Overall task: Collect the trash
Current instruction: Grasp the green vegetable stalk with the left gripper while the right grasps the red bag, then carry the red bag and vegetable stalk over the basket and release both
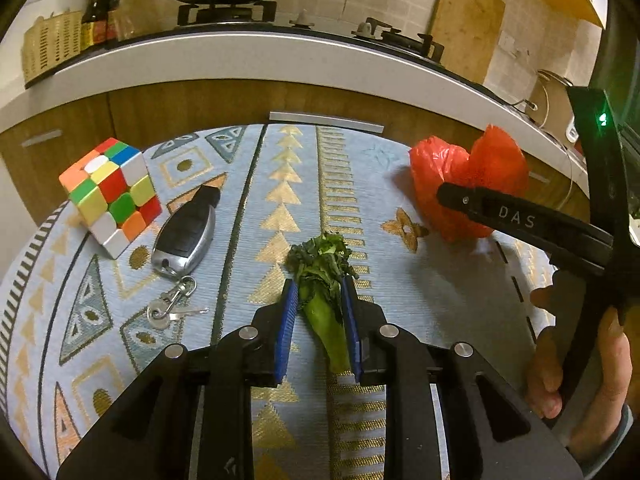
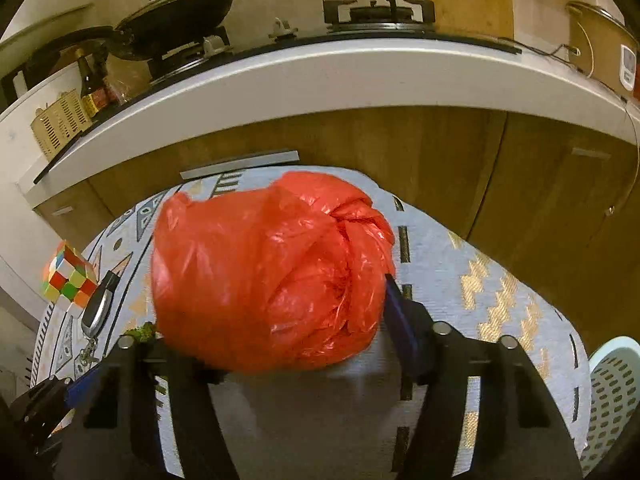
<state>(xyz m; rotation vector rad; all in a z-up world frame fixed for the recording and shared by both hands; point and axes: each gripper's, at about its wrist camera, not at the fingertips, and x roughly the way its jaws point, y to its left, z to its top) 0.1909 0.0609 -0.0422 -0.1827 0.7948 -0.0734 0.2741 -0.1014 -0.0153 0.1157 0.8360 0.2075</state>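
Note:
A green vegetable scrap [image 1: 322, 300] with a thick stalk and leafy top lies on the patterned cloth. My left gripper [image 1: 319, 284] straddles it, jaws open, the blue pads [image 1: 349, 320] close on both sides; the right pad seems to touch the stalk. A crumpled red plastic bag [image 2: 272, 276] sits on the cloth between the wide-open jaws of my right gripper [image 2: 276, 304]; its left finger is hidden behind the bag. The bag [image 1: 464, 176] and the right gripper's finger [image 1: 516, 216] also show in the left wrist view.
A Rubik's cube [image 1: 112, 196] and a car key with keyring [image 1: 184, 236] lie at the left of the cloth-covered table [image 1: 400, 184]. A white perforated basket [image 2: 612, 396] stands at the right. A kitchen counter [image 1: 280, 56] with a stove and wok runs behind.

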